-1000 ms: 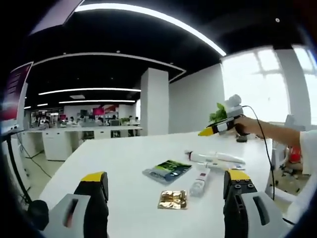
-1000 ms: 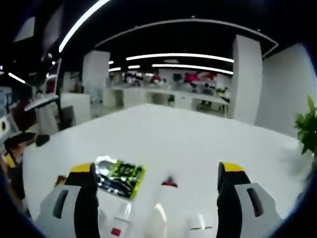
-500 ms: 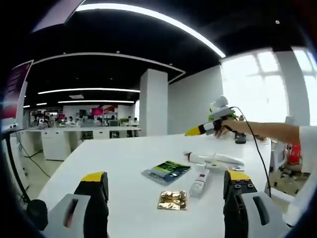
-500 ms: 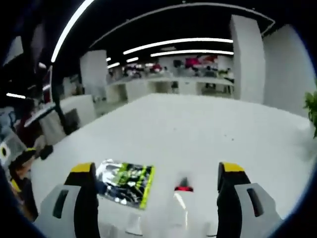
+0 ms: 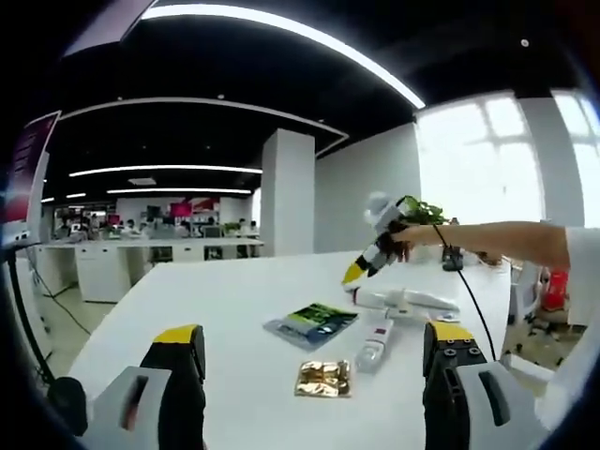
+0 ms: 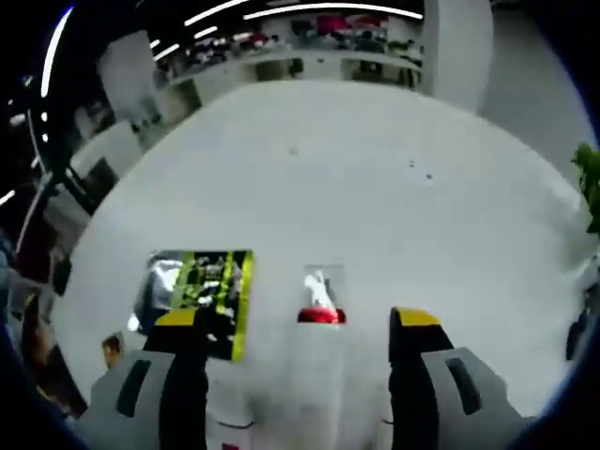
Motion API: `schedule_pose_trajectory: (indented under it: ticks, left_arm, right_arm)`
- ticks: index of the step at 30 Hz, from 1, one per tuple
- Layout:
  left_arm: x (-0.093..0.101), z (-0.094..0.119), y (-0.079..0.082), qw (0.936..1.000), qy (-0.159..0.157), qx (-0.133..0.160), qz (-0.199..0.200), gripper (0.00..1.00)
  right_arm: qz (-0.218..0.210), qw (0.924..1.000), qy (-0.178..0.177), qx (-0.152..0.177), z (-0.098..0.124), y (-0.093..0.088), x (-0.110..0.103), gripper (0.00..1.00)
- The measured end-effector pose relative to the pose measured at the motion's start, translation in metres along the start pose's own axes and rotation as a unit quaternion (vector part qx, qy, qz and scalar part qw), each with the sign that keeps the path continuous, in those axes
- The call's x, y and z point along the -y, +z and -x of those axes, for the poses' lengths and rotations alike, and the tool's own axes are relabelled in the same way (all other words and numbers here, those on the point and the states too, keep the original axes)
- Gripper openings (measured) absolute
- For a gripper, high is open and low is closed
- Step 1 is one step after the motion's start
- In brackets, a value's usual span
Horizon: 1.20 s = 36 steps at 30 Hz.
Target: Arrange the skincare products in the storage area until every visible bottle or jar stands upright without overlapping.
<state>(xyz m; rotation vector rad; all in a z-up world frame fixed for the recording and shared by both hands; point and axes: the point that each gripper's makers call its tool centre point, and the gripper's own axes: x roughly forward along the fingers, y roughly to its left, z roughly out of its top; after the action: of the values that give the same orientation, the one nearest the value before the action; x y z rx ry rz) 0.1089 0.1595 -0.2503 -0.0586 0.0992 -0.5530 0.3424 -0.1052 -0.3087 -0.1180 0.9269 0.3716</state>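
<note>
Both grippers spread, holding nothing; products lying flat on the white table.

Left gripper (image 5: 314, 352): jaws wide apart, low over the near table (image 5: 225, 300) edge. Ahead of it, a gold sachet (image 5: 324, 378); just beyond, a green-black sachet (image 5: 310, 324); to the right, a small white tube (image 5: 374, 343) and a longer white tube (image 5: 405, 300), both on their sides. Labels too small to read. Right gripper (image 6: 298, 321): jaws apart, tilted down over the long white tube with a red band (image 6: 321, 316), not touching it as far as I can tell; the tube's near end is blurred and cut off between the jaws. In the left gripper view it comes in from the right on an outstretched forearm (image 5: 511, 242), tips angled down at the tube's far end.
</note>
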Motion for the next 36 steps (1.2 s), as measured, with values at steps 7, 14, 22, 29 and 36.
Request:
schedule_pose_trajectory:
  ticks: [7,14,22,29,36]
  left_arm:
    - [0.004,-0.003,-0.004,0.9999,-0.01,-0.007,0.001,0.99]
    - [0.004,-0.006,-0.006,0.9999,-0.011,-0.011,0.001,0.99]
    - [0.006,-0.007,-0.009,0.9998,-0.014,-0.016,0.001,0.99]
    - [0.007,-0.009,-0.012,0.9997,-0.013,-0.02,0.002,0.99]
    - [0.006,-0.011,-0.016,0.9995,-0.013,-0.027,0.0,0.99]
  right_arm:
    - [0.004,0.9981,-0.017,-0.06,-0.009,-0.02,0.005,0.64]
    - [0.033,0.9927,-0.043,-0.107,-0.016,-0.025,0.016,0.46]
    - [0.03,0.9919,-0.049,-0.113,-0.024,-0.028,0.016,0.39]
    - [0.027,0.9898,-0.058,-0.127,-0.036,-0.024,0.026,0.32]
    - [0.024,0.9896,-0.06,-0.128,-0.037,-0.019,0.022,0.29]
